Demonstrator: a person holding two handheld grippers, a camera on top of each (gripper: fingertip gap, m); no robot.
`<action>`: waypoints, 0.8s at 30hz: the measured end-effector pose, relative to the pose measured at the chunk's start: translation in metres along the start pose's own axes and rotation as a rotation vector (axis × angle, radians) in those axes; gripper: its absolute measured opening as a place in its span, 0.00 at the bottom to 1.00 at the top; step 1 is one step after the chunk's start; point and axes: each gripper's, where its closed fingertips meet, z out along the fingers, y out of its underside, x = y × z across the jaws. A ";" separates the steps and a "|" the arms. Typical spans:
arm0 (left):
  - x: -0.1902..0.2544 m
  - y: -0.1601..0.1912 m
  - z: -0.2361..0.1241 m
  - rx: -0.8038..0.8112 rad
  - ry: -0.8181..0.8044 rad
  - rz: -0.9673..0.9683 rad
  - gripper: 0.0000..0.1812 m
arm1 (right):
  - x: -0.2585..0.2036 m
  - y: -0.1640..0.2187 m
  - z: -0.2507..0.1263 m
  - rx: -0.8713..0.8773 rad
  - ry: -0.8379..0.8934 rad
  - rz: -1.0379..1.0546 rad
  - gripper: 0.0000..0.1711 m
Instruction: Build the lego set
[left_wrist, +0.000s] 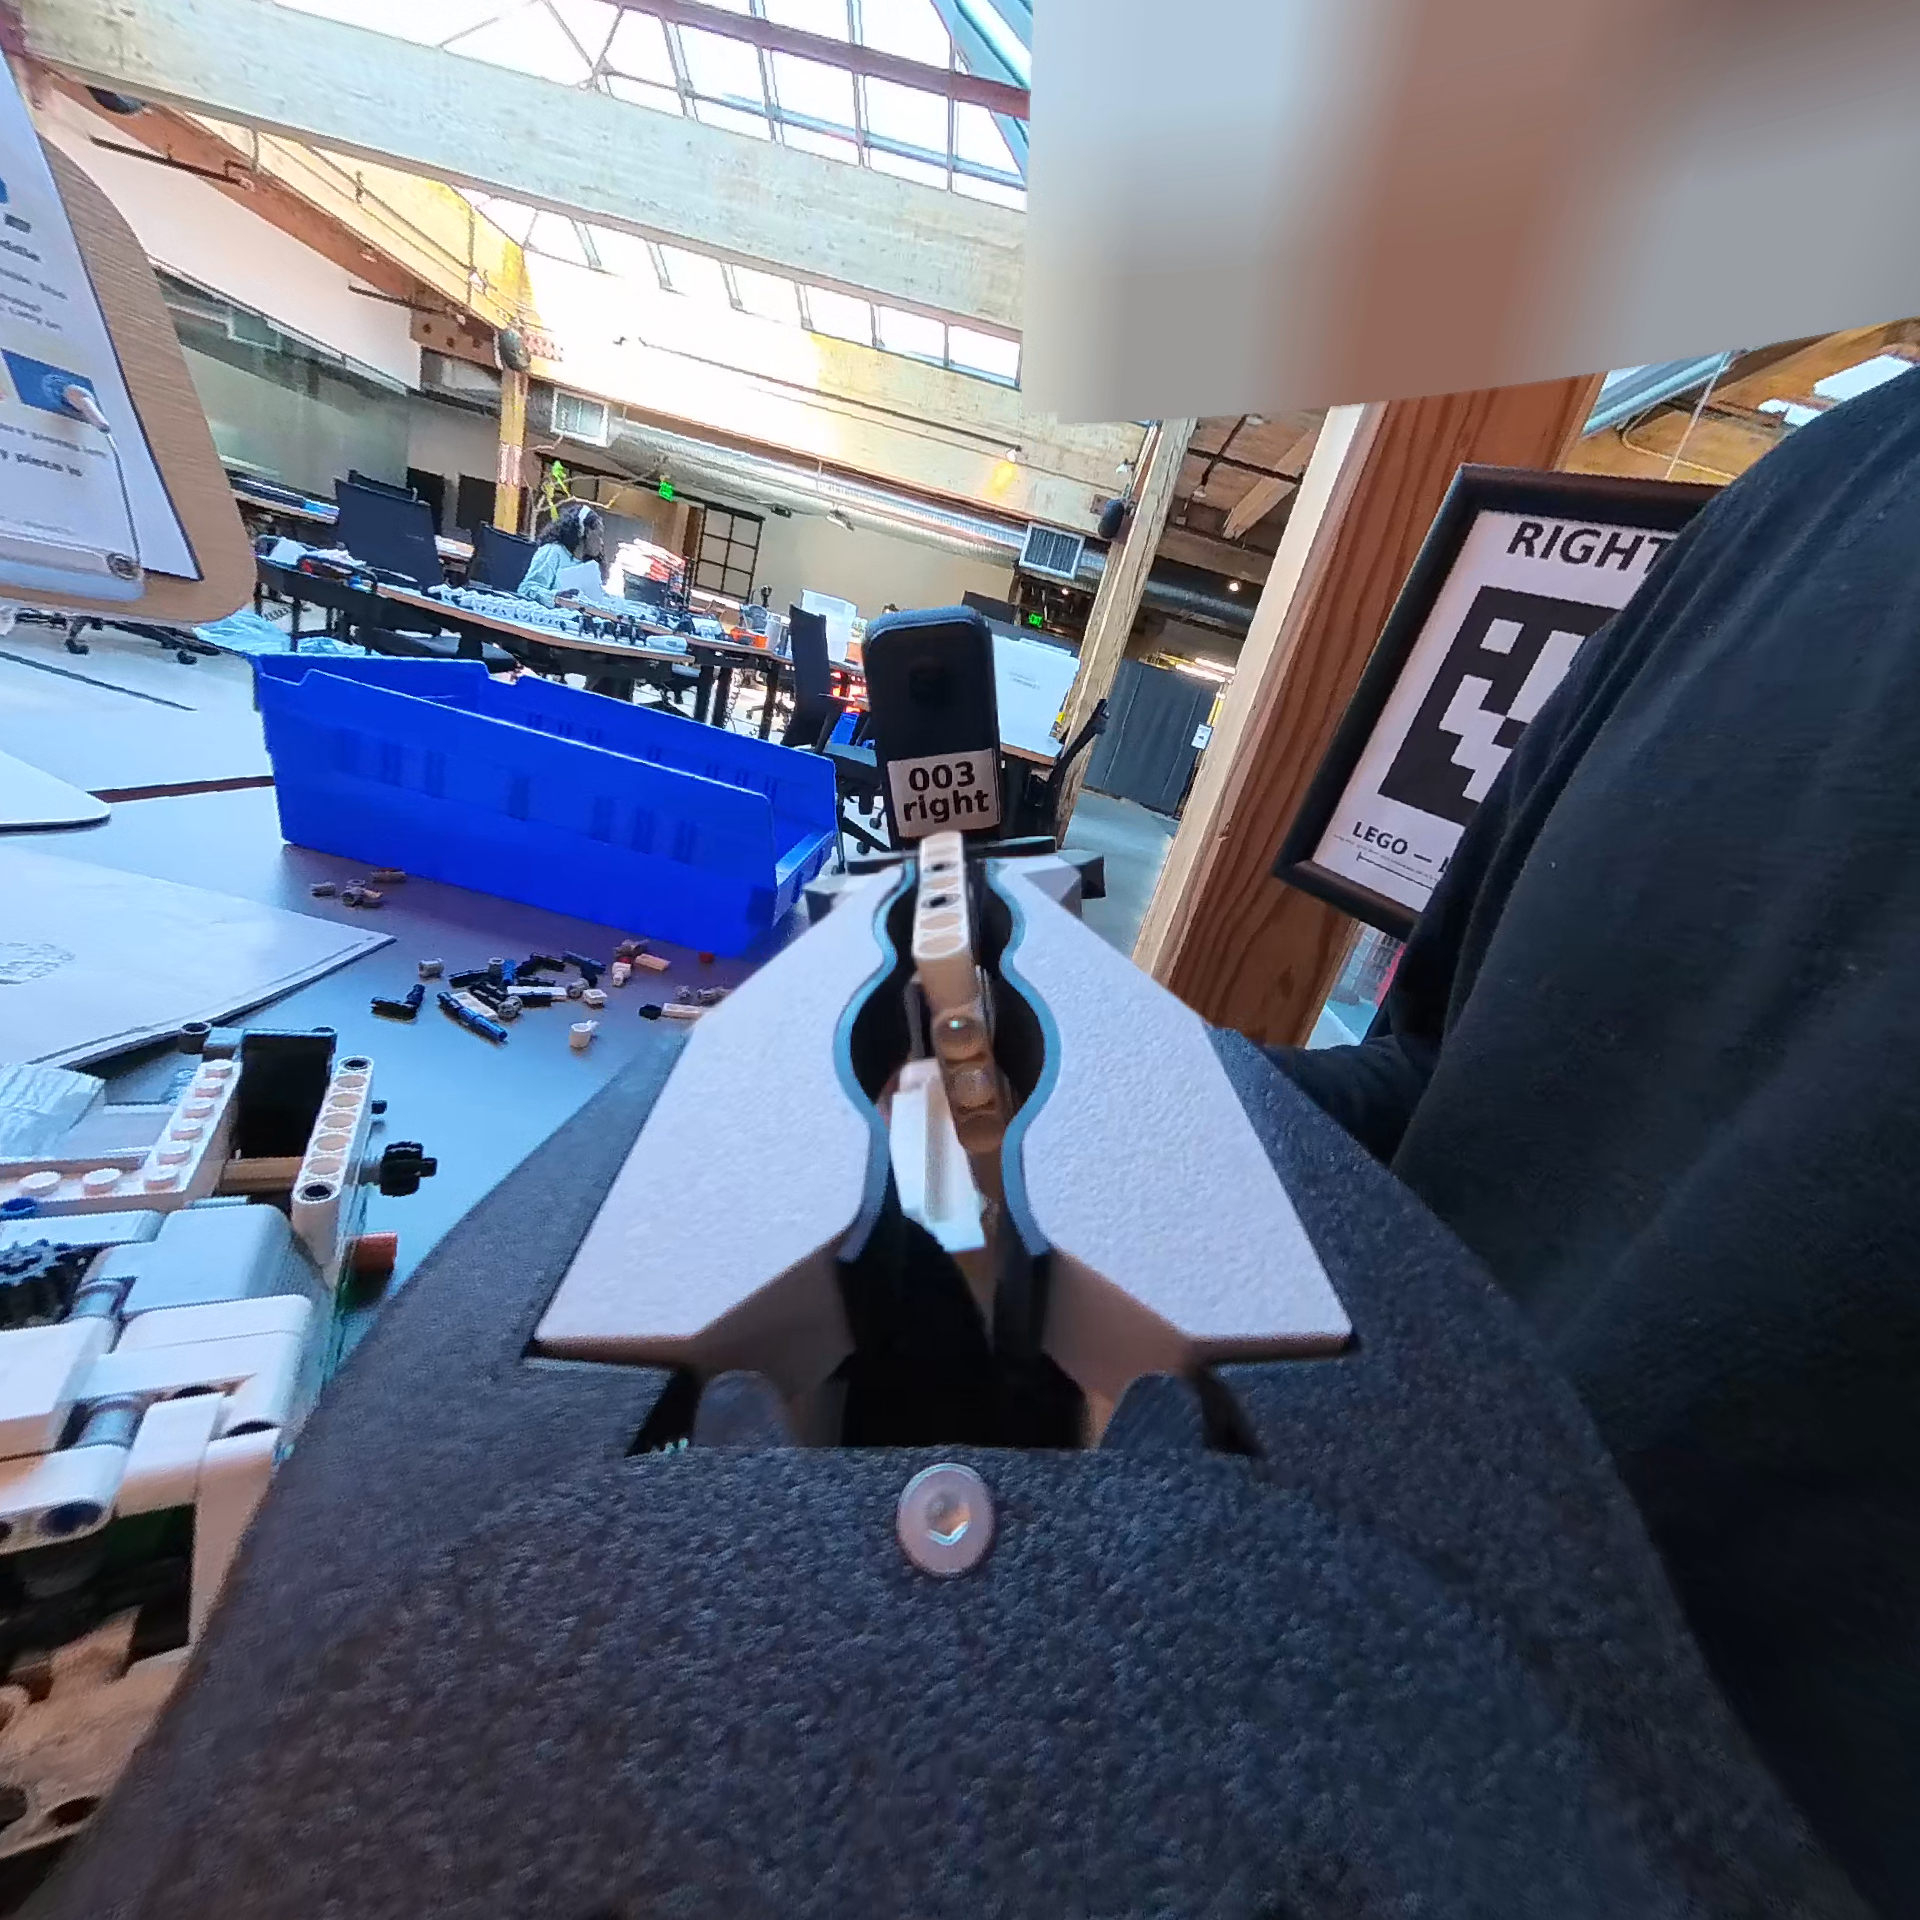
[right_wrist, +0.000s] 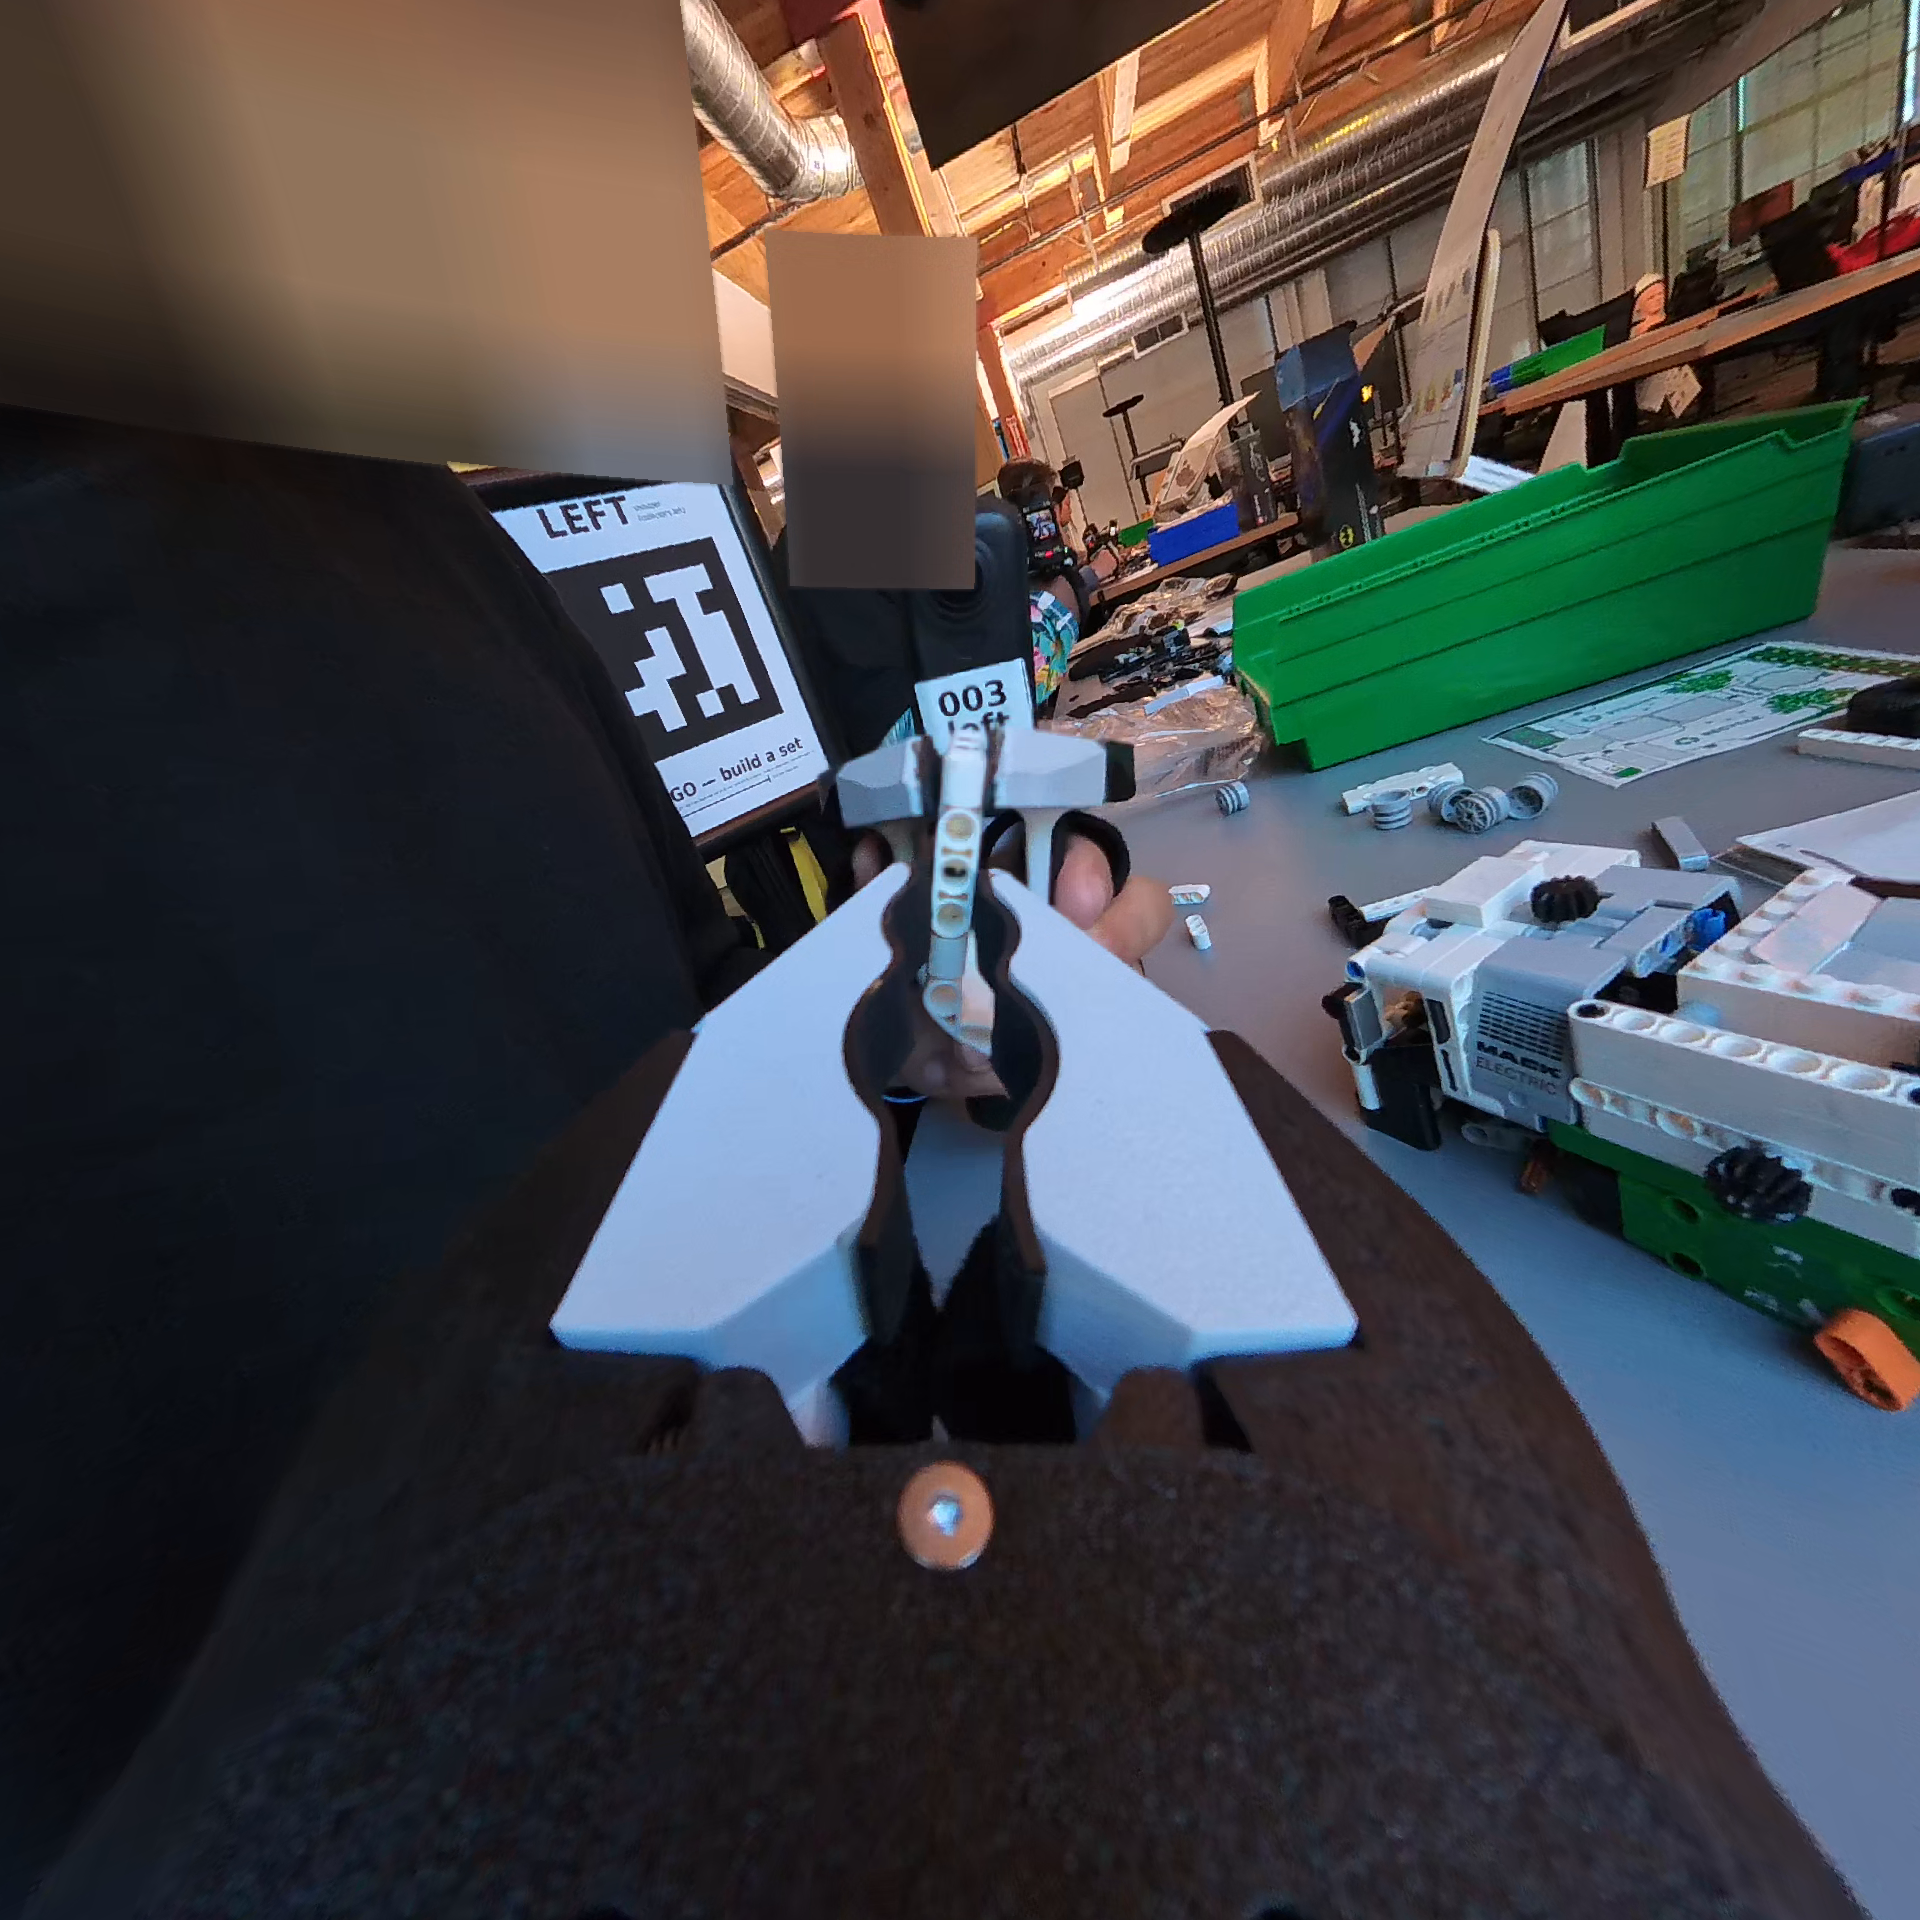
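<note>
A white holed lego beam is held in the air between my two grippers, which face each other. My left gripper is shut on one end, where a small white piece hangs off the beam. My right gripper is shut on the other end of the same beam. The left gripper's grey fingertips show at the beam's far end in the right wrist view. The part-built white, grey and green truck stands on the grey table; it also shows in the left wrist view.
A blue bin and several loose small pieces lie beyond the truck. A green bin, grey wheels and a printed sheet lie on the table. A person's dark sleeve and framed marker signs are close by. Only a small space, under 4 cm, lies between the two pairs of fingers.
</note>
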 end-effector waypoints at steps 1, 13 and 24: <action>0.001 0.000 0.000 -0.005 0.004 0.001 0.04 | -0.001 -0.002 -0.001 0.009 0.000 -0.014 0.04; 0.005 -0.013 0.001 0.077 0.022 -0.083 0.12 | -0.010 -0.013 -0.003 0.087 0.003 -0.145 0.04; 0.025 -0.013 -0.016 0.005 0.084 0.331 0.11 | -0.022 -0.006 -0.009 -0.030 0.078 -0.581 0.04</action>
